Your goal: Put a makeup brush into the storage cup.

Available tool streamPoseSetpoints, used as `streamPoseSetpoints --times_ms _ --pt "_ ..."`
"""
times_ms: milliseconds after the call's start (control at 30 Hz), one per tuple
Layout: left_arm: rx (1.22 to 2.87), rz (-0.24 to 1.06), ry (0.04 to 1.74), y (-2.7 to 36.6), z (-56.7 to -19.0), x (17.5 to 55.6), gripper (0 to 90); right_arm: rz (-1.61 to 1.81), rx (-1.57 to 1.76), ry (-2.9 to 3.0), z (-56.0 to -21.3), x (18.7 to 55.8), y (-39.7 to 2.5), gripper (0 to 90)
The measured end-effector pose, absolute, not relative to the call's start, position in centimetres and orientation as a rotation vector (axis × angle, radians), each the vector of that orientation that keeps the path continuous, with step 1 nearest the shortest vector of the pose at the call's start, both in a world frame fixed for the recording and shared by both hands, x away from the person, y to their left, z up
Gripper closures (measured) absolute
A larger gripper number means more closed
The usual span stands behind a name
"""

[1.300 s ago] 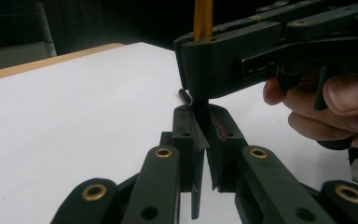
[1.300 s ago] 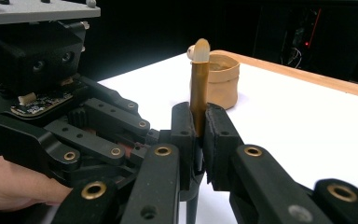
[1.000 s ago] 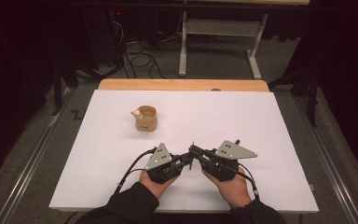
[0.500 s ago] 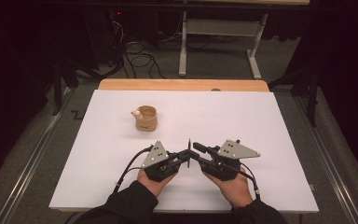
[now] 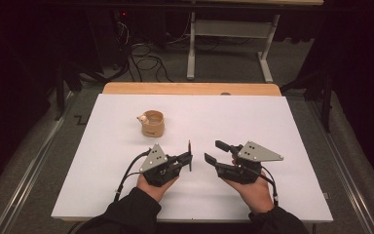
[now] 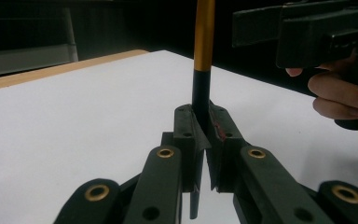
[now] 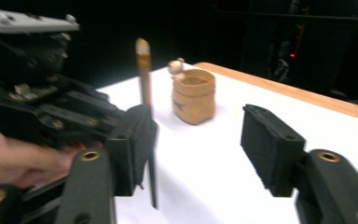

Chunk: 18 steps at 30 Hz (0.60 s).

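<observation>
Nearest the table's (image 5: 102,195) front edge, our left gripper (image 5: 189,159) pinches a pencil (image 5: 190,155) upright, its jaws pressed onto the black lower shaft. Just beside it our right gripper (image 5: 215,152) stands spread wide, holding nothing. Farther back, toward the left rear, sits the small tan cup (image 5: 152,124). We judge the thin pencil could pivot or slip in the pinch if the right gripper bumps it, or tip the cup on arrival.

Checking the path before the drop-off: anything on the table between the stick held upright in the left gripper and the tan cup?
Nothing visible. The left gripper is shut on the stick, held upright. Between it and the tan cup lies only bare white table. The right gripper, open, sits on the other side, away from the cup.
</observation>
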<state>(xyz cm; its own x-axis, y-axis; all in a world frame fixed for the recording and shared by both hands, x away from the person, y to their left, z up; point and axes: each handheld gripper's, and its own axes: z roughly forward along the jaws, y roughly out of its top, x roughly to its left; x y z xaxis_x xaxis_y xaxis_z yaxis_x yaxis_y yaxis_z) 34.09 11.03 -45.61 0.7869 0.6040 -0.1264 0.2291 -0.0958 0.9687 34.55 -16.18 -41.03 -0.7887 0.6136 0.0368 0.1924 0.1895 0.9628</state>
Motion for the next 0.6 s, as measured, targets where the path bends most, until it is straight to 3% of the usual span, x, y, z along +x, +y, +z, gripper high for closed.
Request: streamPoseSetpoints --times_ms 167,600 --pt "1.667 0.360 0.675 11.5 -45.5 34.2 83.3 1.585 0.811 2.099 -41.1 34.8 -18.2 29.8" --pt "1.667 0.364 0.696 12.2 -45.4 34.5 83.3 1.567 0.885 2.027 -42.0 34.3 -22.2 18.5"
